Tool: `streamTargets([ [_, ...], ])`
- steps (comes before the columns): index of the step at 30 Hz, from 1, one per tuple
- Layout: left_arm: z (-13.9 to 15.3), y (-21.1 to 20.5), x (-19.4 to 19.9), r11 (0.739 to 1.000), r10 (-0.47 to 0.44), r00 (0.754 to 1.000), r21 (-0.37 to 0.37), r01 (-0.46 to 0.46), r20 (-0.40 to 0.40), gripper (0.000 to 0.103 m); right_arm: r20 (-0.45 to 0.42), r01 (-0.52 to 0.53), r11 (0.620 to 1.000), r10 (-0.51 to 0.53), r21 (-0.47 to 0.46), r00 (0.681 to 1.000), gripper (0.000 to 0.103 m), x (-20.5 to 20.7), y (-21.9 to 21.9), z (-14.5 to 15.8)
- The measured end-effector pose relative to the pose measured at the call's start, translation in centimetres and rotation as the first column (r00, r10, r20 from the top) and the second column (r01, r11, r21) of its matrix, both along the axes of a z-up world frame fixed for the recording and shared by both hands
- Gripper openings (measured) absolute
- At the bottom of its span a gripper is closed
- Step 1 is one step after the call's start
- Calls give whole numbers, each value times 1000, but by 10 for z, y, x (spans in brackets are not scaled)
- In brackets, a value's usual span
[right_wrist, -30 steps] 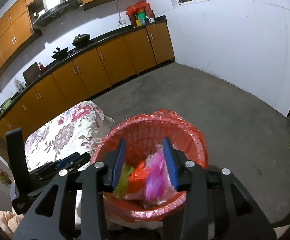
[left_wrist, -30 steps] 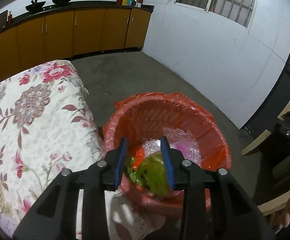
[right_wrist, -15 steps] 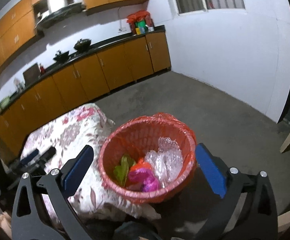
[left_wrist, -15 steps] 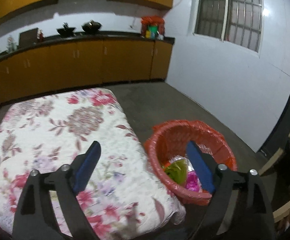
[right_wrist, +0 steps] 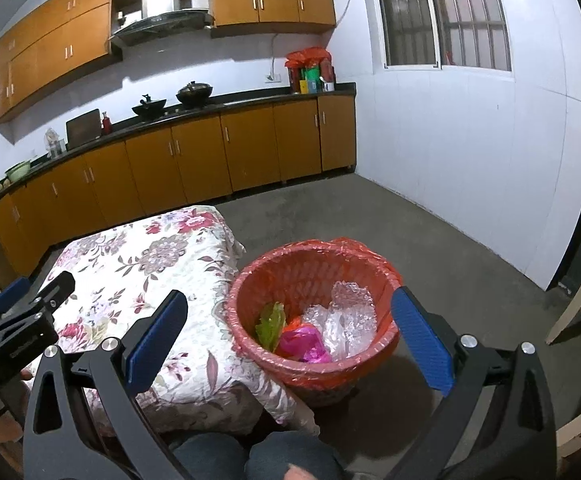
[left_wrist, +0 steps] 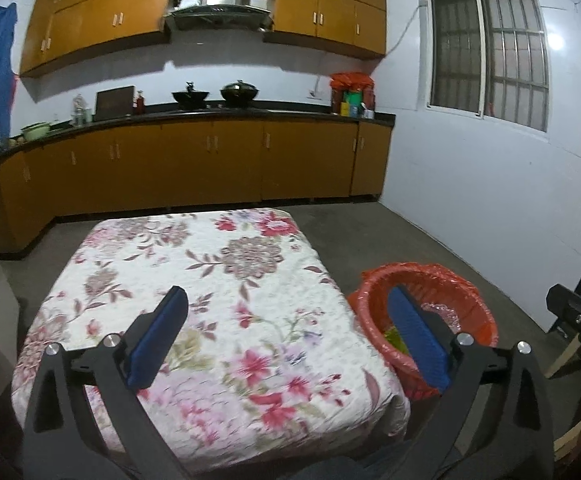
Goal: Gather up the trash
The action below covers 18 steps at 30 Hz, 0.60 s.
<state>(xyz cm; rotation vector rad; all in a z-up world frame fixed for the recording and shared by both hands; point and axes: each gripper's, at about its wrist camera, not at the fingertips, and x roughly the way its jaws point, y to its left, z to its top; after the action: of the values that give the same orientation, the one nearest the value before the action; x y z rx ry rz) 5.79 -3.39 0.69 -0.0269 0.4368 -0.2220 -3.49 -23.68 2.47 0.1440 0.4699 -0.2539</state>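
Observation:
An orange basket (right_wrist: 314, 250) lined with a red bag stands on the floor beside the right edge of a table under a floral cloth (left_wrist: 218, 264). Inside it lie a green wrapper (right_wrist: 270, 322), a pink wrapper (right_wrist: 304, 344) and clear bubble wrap (right_wrist: 348, 314). My right gripper (right_wrist: 289, 296) hovers wide open above the near side of the basket, holding nothing. My left gripper (left_wrist: 286, 296) is over the table's near right part, its jaws opening with nothing between them; its right finger hides part of the basket (left_wrist: 434, 276). No trash shows on the cloth.
Brown base cabinets (left_wrist: 210, 168) with a dark counter and two woks (left_wrist: 238, 92) run along the far wall. A white wall (right_wrist: 470, 160) bounds the right side. A pale wooden board (right_wrist: 578, 296) leans at far right. A person's knees (right_wrist: 286, 460) sit at the bottom edge.
Both grippers opened from narrow to wide over the basket, dropping the green and pink wrappers into it. Both then pulled back and up; the left swung left over the table.

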Motion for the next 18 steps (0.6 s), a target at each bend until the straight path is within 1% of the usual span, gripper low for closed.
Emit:
streamTargets([
  [3, -1, 7, -12, 1000, 28, 1000, 10, -28, 10, 99, 18, 2, 1000, -1, -26, 1000, 101, -8, 12, 0],
  [11, -3, 17, -44, 995, 86, 995, 49, -88, 51, 99, 35, 5, 999, -3, -36, 999, 101, -22, 31, -3],
  [18, -5, 28, -61, 989, 135, 988, 53, -139, 70, 99, 41, 17, 998, -14, -67, 999, 101, -30, 40, -9],
])
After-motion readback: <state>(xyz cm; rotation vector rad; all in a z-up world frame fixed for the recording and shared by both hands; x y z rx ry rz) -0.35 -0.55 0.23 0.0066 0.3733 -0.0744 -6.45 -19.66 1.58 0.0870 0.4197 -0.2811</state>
